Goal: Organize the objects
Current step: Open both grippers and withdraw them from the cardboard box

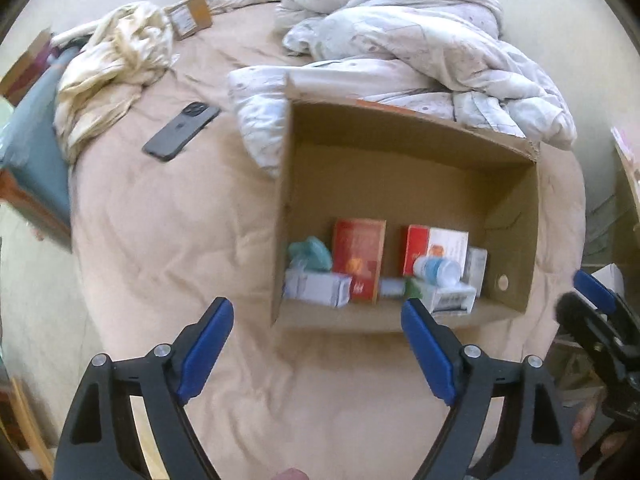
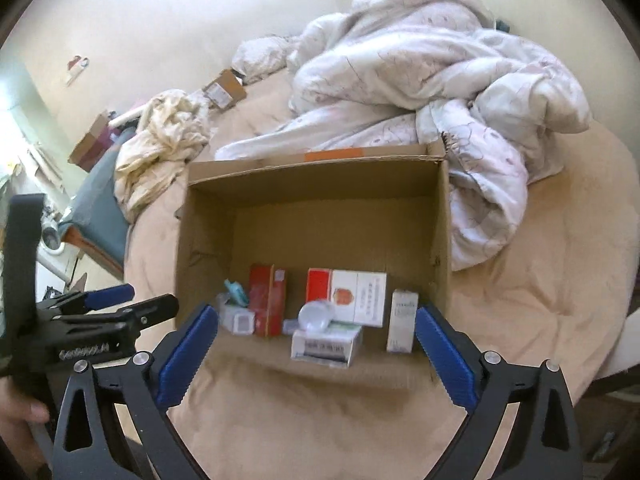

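My left gripper is spread wide and holds nothing. My right gripper is spread wide too, just in front of the cardboard box. The box sits on the bed, by the blanket. Red boxes, a white bottle and small packs lie along the box's near wall.
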Action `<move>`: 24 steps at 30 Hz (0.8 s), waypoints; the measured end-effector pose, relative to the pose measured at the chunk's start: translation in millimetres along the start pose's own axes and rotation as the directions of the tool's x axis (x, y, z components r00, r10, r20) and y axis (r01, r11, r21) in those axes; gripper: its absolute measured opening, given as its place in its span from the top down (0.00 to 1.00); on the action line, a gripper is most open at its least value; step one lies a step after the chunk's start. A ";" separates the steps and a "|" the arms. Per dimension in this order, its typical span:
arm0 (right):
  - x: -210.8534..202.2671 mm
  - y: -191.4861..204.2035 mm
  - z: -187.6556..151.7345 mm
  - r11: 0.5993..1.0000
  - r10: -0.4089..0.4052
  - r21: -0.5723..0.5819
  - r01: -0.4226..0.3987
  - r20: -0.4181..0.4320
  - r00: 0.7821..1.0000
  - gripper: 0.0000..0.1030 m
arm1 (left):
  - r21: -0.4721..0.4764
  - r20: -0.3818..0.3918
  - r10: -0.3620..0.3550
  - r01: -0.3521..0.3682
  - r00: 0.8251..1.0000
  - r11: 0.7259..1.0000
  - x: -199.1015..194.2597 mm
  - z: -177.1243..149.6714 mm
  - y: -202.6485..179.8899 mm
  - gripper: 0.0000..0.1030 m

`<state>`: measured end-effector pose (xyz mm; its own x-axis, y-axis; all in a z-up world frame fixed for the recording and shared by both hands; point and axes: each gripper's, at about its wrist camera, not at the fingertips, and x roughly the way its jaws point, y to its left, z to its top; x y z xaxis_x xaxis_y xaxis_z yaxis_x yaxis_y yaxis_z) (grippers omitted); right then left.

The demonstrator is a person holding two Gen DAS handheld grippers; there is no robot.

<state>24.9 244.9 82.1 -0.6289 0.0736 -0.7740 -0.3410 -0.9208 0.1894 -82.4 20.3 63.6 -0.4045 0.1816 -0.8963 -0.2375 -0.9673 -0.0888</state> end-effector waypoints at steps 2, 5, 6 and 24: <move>-14.5 3.8 -12.6 1.000 0.004 -0.012 -0.004 0.027 1.000 0.00 | 0.003 0.011 0.016 -0.016 1.000 1.000 -8.0 -13.2 3.9 0.18; -26.8 6.5 -28.3 0.999 0.017 -0.028 -0.015 0.076 0.997 0.00 | -0.002 0.036 0.007 -0.007 0.999 1.000 -16.4 -34.2 8.9 0.06; -28.3 6.4 -33.2 0.999 0.013 -0.033 -0.010 0.091 0.996 0.00 | -0.001 0.042 0.005 -0.005 0.999 1.000 -16.9 -39.1 9.6 0.03; 20.8 -7.8 -51.6 0.989 -0.137 -0.055 0.137 0.002 0.991 0.00 | -0.085 0.039 0.037 -0.034 0.999 0.996 11.6 -52.3 30.0 0.01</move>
<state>50.5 233.8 33.3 -0.5776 0.2003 -0.7914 -0.3850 -0.9217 0.0478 -48.1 -15.9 27.7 -0.4471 0.1524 -0.8814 -0.1475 -0.9844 -0.0954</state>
